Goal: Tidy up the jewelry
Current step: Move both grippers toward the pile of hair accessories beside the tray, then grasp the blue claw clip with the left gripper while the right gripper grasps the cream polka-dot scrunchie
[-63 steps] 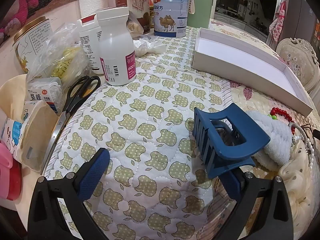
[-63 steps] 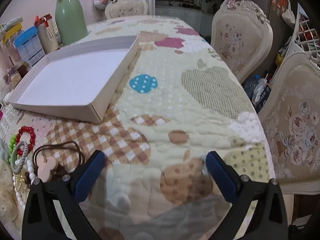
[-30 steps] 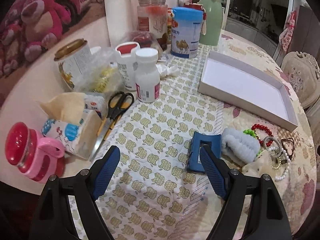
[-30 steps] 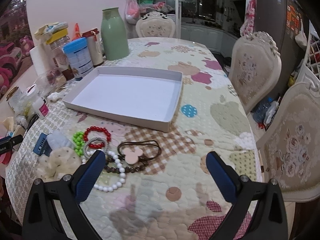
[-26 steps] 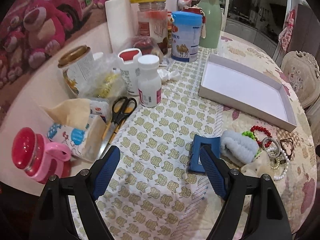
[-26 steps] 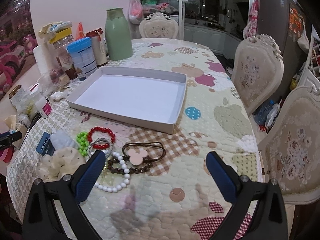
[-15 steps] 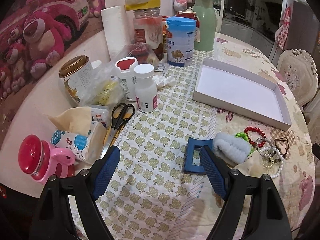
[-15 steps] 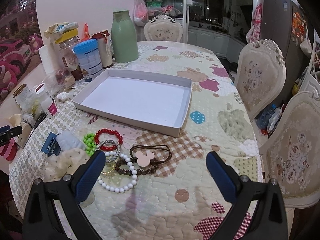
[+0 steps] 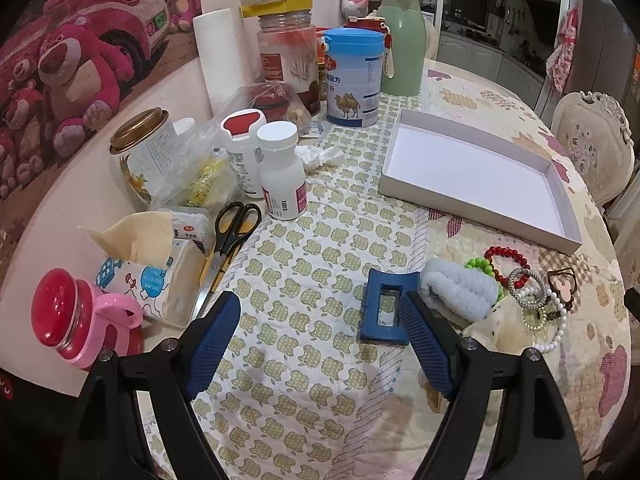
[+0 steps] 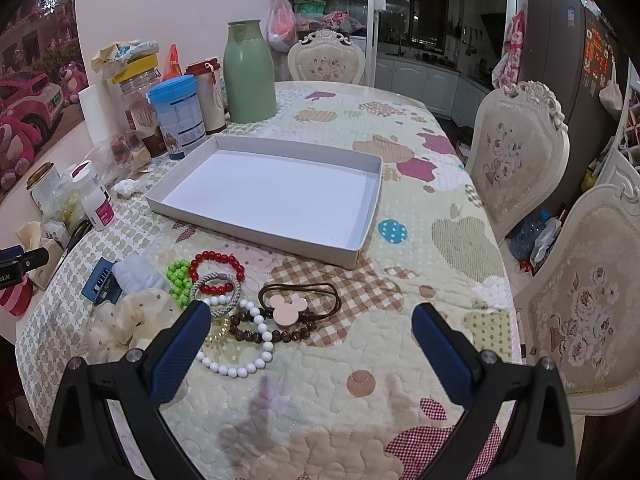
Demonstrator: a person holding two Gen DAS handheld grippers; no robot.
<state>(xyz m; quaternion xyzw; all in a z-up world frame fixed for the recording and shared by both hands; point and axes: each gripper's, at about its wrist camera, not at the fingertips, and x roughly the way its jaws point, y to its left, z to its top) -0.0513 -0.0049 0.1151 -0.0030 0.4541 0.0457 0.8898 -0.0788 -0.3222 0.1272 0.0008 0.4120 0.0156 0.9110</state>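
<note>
"Where did the jewelry lie?"

"The red bead bracelet (image 10: 217, 265), white bead strand (image 10: 244, 354) and pink mouse-shaped hair tie (image 10: 287, 307) sat heaped on the quilted cloth, just beside the shallow white cardboard tray (image 10: 362, 256), which held nothing."

"And the grippers?"

"The left gripper (image 9: 320, 340) and right gripper (image 10: 312, 344) both hung above the cloth, jaws spread wide, holding nothing."

"The risk?"

"The pieces overlapped; a grab might have dragged neighbours along."

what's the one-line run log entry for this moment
left hand-held gripper: open, empty | right hand-held gripper: open, empty | white tray: empty | blue hair claw, bracelets: on tablecloth beside tray
</note>
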